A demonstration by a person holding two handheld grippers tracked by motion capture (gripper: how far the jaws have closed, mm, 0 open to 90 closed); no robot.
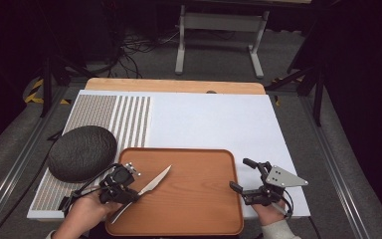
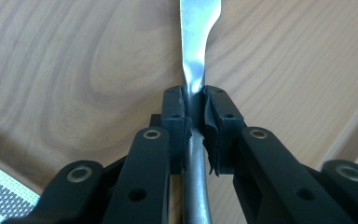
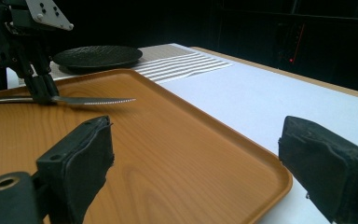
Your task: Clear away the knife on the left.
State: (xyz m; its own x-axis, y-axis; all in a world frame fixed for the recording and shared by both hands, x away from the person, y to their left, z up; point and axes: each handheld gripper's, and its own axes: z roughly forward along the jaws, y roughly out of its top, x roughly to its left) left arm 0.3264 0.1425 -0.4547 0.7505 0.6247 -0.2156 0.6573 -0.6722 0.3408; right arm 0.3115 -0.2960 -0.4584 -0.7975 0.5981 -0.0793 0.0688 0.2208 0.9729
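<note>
Table space is covered by a white sheet, with a dotted and striped mat laid over its left part. A wooden tray is set at the near edge, overlapping the mat's near right corner. A dark, textured round plate is placed on the mat, just beside the tray's left rim.

The left gripper is held by a hand over the tray's near left part. Its jaws are pressed onto the handle of a metal knife, which is pinched between the pads in the left gripper view. The knife is carried roughly level just above the tray, its serrated blade pointed toward the tray's middle; in the right gripper view it is seen near the wood, though whether it touches cannot be told.

The right gripper is held beside the tray's right rim, over the white sheet. Its jaws are spread wide apart, with nothing between them.
</note>
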